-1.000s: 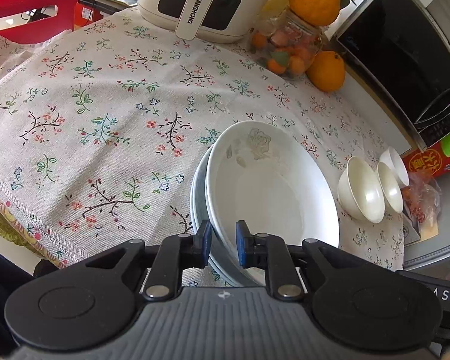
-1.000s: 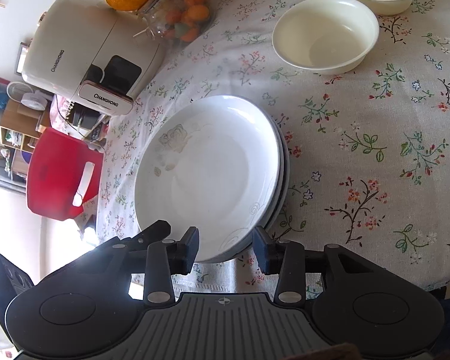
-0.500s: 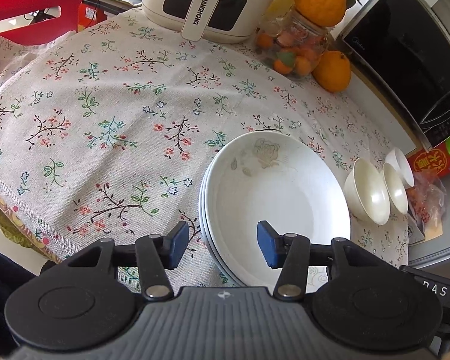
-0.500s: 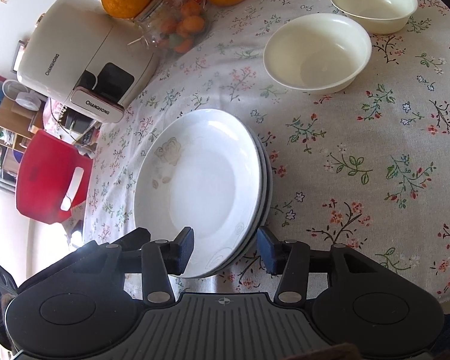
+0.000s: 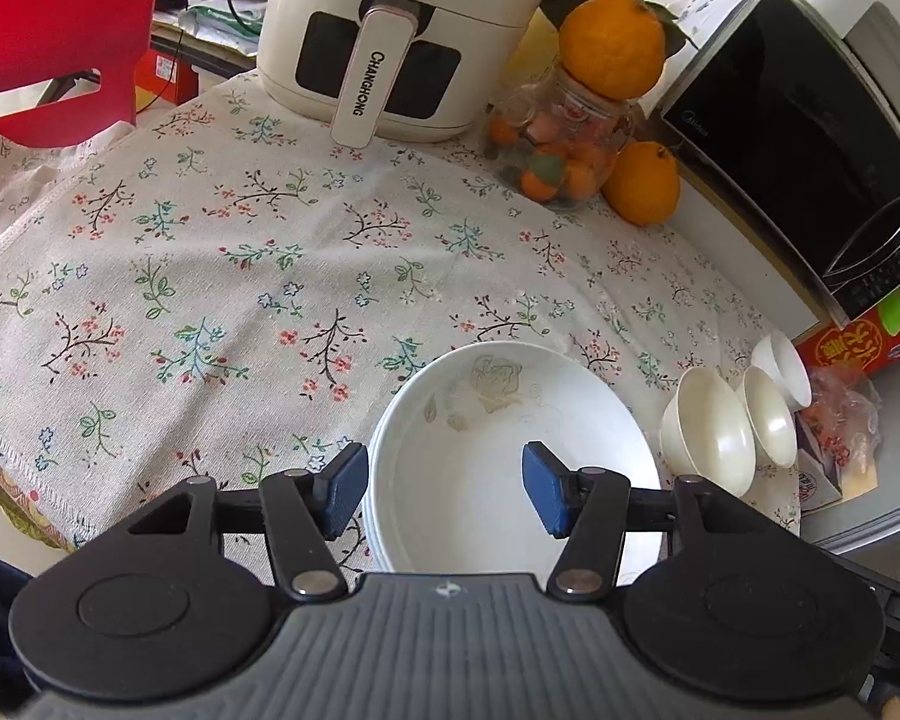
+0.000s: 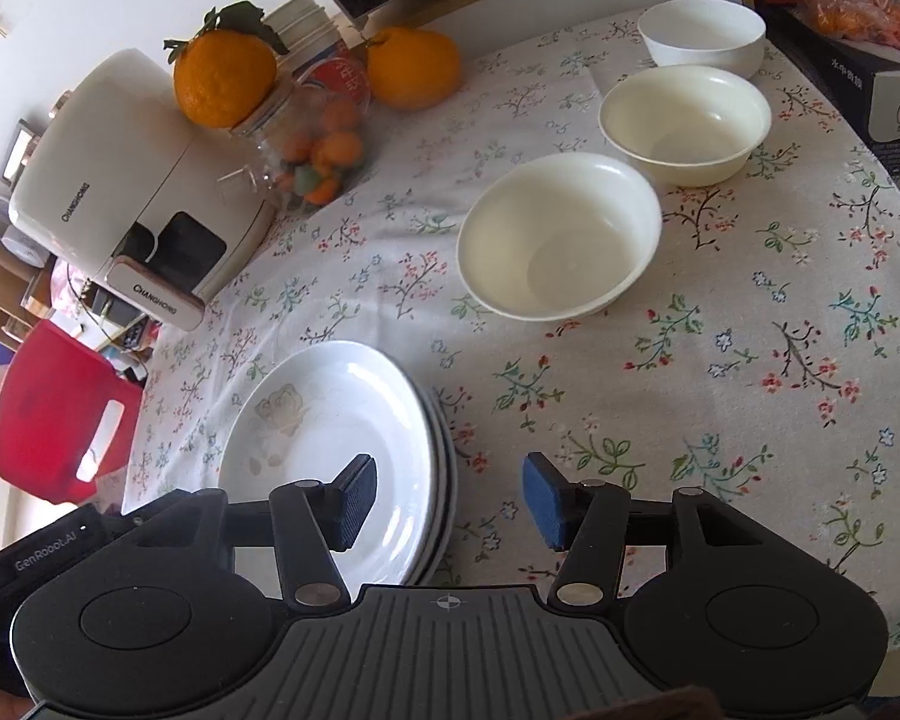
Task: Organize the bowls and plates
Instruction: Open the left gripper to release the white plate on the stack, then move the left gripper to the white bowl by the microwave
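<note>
The plates [image 5: 510, 450] lie in a stack on the flowered cloth [image 5: 240, 276], the top one white with a pale rose printed near its far rim. Taking that stack as the landmark: the left gripper [image 5: 444, 489] hangs over its near edge, its jaws having just been opening and now standing about half apart. One blue pad sits outside the stack's left rim, the other over the top plate's well; neither pad presses on a plate, and nothing is held.

The right gripper [image 6: 447, 495] stands at the stack's right edge [image 6: 330, 438], jaws likewise just opened to about half. Its left pad shows over the top plate, its right pad over bare cloth beside the stack, so the rim falls between them, ungripped.

Beyond the stack to the right stand three bowls in a row: the nearest bowl [image 6: 558, 246], a middle bowl [image 6: 684, 126] just behind it, and a far bowl [image 6: 702, 36]. Beyond the stack, well apart, are a fryer [image 5: 390, 36] and a jar [image 5: 561, 138] with an orange [image 5: 612, 45] on top.
</note>
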{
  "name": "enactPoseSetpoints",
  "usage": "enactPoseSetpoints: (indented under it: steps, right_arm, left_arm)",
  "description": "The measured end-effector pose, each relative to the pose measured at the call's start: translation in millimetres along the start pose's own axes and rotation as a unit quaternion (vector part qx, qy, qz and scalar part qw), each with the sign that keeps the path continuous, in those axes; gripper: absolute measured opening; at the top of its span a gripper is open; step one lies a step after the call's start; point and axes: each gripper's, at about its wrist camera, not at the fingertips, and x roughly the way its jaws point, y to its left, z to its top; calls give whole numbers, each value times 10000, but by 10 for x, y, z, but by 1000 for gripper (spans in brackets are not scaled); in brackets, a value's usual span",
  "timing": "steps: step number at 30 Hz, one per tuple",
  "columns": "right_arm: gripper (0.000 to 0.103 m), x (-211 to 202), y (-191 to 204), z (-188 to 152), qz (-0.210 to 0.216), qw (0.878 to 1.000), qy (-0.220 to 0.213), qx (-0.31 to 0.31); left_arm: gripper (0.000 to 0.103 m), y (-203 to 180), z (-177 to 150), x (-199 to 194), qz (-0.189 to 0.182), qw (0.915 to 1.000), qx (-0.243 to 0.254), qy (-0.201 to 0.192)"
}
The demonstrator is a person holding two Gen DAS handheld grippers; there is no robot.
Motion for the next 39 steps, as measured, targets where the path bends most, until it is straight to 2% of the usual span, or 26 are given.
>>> enactPoseSetpoints:
  steps: [8,10,14,19,21,26,32,39]
  right_arm:
    - [66,-177,-366,448,-256,9973,-513,466]
    - [72,-235,-471,579,-392,9955,-684,528]
    - [76,-299,-709,871,-808,9894,-997,678]
    - [76,-285,-1038,1183,-1009,9823,-1140,1094]
    - [76,-246,-1160,1291,-1118,9803,-1124,1180]
    - [76,-156,-1406,1492,-1268,9733,-1194,1492]
    - [76,-19,-1574,1772,-1378,9655,-1509,1614]
    - [76,238,-1760,2008,-1001,9628,-1565,1960]
  left_arm:
    - [64,-810,304,200,-373,9942,986,233]
    - [67,-1002,379,285,-476,9929,1070,208]
    - [71,-1413,505,581,-743,9885,1264,384]
    - [73,-1847,562,939,-702,9838,1592,422]
    - [73,-1979,573,1059,-621,9841,1621,376]
    - [75,-2284,635,1342,-684,9839,1592,439]
    - [79,-2742,656,1659,-649,9767,2009,394]
    - [82,-3013,805,2018,-943,9813,1614,463]
